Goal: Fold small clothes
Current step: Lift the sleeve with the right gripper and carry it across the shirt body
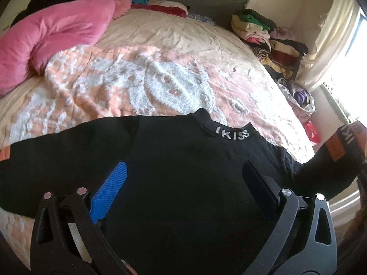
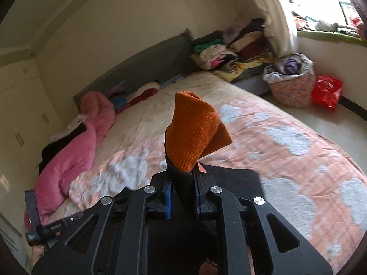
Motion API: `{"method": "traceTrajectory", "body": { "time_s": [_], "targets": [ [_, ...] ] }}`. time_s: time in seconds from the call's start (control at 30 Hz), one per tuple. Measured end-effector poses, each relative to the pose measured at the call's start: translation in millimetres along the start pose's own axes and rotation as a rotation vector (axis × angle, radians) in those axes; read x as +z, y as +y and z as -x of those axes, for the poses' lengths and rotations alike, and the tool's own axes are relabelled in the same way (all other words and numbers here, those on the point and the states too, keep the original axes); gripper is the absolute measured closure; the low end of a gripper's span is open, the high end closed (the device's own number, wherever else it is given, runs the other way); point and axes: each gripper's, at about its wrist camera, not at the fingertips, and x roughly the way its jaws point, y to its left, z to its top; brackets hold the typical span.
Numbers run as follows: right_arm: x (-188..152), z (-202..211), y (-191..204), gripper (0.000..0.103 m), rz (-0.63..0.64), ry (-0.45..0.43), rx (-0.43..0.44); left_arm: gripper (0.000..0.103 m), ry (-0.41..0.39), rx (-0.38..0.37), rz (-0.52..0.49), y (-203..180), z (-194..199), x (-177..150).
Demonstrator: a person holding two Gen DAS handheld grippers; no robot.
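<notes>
1. Your right claw [image 2: 181,190] fills the bottom centre of its view, clamped on the black sleeve [image 2: 181,183] of the top; the ribbed orange cuff [image 2: 192,133] stands up past the fingertips, folded over at its tip.
2. Your left claw [image 1: 183,181] stands apart in the lower half of its view, blue pad [image 1: 110,192] at the left and dark finger [image 1: 259,190] at the right, with nothing pinched between them.
3. The black top [image 1: 183,160] lies flat on the bed beneath those fingers, its lettered collar [image 1: 231,134] towards centre frame. One sleeve runs off to the left edge; the other lifts towards the right edge, where its orange cuff shows.
4. The bed's right edge [image 1: 307,137] runs close past the top's shoulder, with floor and a red bag [image 2: 326,91] beyond it.
5. Above the top, the peach quilt [image 1: 137,80] lies bare across mid frame, open room up to the headboard.
6. A pink duvet [image 1: 50,34] crowds the upper left; stacked clothes [image 1: 263,36] and a basket [image 2: 291,84] sit at the upper right, near the curtain.
</notes>
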Motion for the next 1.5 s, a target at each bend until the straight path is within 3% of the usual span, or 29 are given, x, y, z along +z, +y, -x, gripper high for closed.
{"method": "traceTrajectory", "body": {
  "time_s": [0.43,0.57,0.8,0.9,1.0,1.2,1.33,1.4,1.47,1.5],
  "targets": [
    [-56.6,-55.2,74.4,0.089,0.117,0.119,0.064,0.008,0.077,-0.156,0.127,23.2,-9.8,-4.7],
    [-80.7,-74.9,92.3,0.089,0.166,0.167,0.069,0.008,0.116,-0.266,0.177,29.7,-19.6,-9.8],
    [-119.7,-99.3,114.7,0.086,0.230,0.266,0.092,0.008,0.181,-0.328,0.268,43.0,-42.7,-19.1],
    [-133.2,-100.9,121.9,0.075,0.260,0.303,0.118,0.008,0.187,-0.344,0.290,46.6,-45.8,-21.7],
    [-142.7,-96.2,127.3,0.054,0.282,0.336,0.169,0.008,0.189,-0.352,0.300,48.2,-46.3,-22.2],
    [-156.4,-74.7,133.2,0.053,0.313,0.364,0.224,0.008,0.196,-0.370,0.305,48.9,-52.2,-29.6],
    [-150.3,-57.6,118.5,0.050,0.259,0.347,0.213,0.010,0.202,-0.335,0.237,34.6,-56.2,-32.9],
    [-146.6,-50.4,111.6,0.050,0.240,0.332,0.201,0.017,0.200,-0.321,0.205,27.8,-56.5,-34.0],
    [-141.8,-43.2,103.5,0.050,0.221,0.315,0.181,0.040,0.201,-0.348,0.197,22.2,-57.1,-37.0],
    [-139.6,-39.5,99.1,0.050,0.211,0.306,0.172,0.042,0.216,-0.377,0.199,18.3,-59.6,-38.6]
  ]
}}
